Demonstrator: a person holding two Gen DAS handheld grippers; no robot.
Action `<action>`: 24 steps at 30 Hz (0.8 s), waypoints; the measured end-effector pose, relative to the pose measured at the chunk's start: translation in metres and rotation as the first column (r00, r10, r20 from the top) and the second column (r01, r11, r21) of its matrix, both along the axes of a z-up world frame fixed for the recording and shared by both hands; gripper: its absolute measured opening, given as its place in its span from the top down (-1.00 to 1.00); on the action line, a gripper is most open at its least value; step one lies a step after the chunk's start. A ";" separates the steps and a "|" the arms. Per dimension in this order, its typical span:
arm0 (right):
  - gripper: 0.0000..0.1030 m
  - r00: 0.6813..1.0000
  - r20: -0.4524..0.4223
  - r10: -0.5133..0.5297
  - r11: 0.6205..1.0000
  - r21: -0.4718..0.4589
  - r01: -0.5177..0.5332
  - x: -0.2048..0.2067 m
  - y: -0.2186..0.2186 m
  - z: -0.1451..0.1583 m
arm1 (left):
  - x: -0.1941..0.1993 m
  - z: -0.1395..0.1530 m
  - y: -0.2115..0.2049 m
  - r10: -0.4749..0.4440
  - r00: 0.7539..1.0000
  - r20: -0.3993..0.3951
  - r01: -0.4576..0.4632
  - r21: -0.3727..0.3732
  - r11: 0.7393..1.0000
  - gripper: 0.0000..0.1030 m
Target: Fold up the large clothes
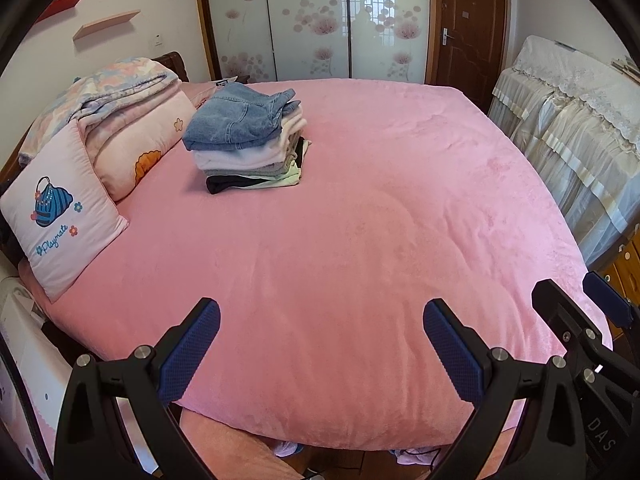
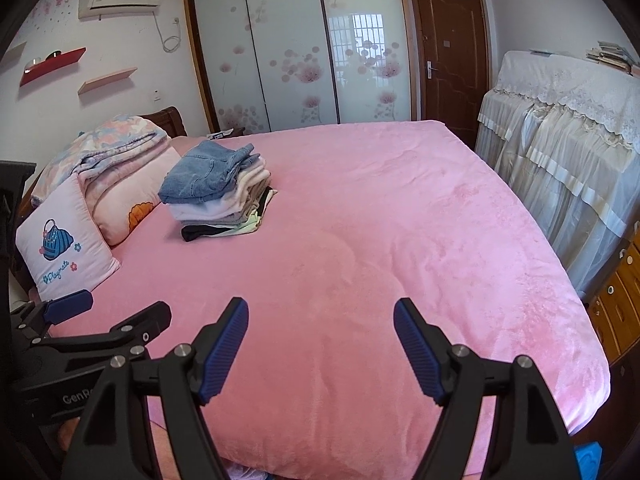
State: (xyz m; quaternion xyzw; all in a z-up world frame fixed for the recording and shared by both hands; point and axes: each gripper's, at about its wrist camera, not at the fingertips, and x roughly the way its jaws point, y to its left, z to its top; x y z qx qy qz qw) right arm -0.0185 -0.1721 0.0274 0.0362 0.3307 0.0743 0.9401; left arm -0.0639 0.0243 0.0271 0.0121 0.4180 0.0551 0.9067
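Pink bed (image 1: 360, 220) bears folded clothes stack (image 1: 246, 138).

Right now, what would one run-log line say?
left claw: open, empty | right claw: open, empty | folded clothes stack, blue denim on top: on pink fleece bed cover

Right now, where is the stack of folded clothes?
In both wrist views the stack of folded clothes sits on the pink bed, upper left, beside the pillows by the headboard.

Folded clothes stack (image 2: 218, 190) on pink bed (image 2: 400, 240)
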 end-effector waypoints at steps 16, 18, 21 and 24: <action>-0.47 1.000 -0.027 -0.006 0.999 -0.036 0.005 0.003 0.005 -0.012 | 0.000 -0.010 0.014 0.021 0.999 -0.029 -0.022 -0.036 0.999 -0.96; -0.47 1.000 -0.027 -0.006 0.999 -0.038 0.005 0.003 0.006 -0.012 | 0.000 -0.012 0.015 0.022 0.999 -0.035 -0.023 -0.036 0.999 -0.96; -0.47 1.000 -0.029 -0.008 0.999 -0.042 0.007 0.004 0.007 -0.013 | 0.003 -0.014 0.018 0.015 0.999 -0.045 -0.017 -0.044 0.999 -0.96; -0.47 0.999 -0.031 -0.008 0.999 -0.053 0.007 0.005 0.008 -0.017 | 0.003 -0.015 0.019 0.018 0.999 -0.046 -0.019 -0.036 0.999 -0.96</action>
